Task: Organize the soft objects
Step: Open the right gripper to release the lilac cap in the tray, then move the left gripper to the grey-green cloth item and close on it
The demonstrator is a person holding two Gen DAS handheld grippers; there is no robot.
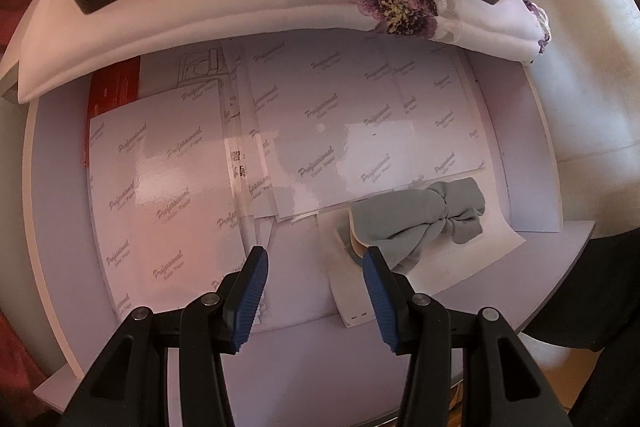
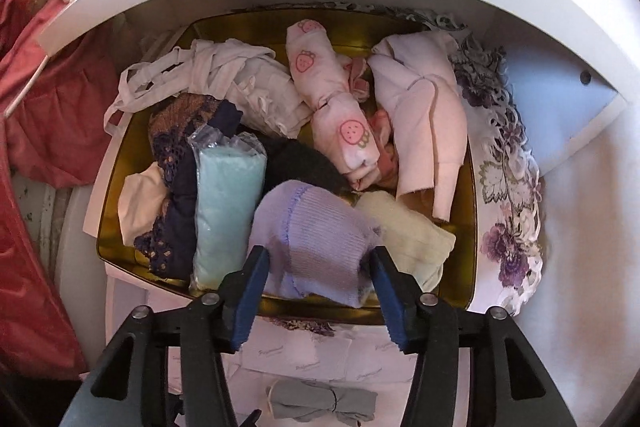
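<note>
The purple sock [image 2: 316,247] is being dropped into the gold box [image 2: 466,227] at the bottom middle by the right gripper [image 2: 320,279], its jaws apart, and next the gray sock [image 1: 424,223] by the empty, open left gripper [image 1: 316,291] should be picked.

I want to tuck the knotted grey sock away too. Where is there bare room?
The gold tin is crowded; only a bare strip of floor shows between the strawberry-print roll and the white strappy garment. In the drawer, open paper sheets lie left of the grey sock.
</note>
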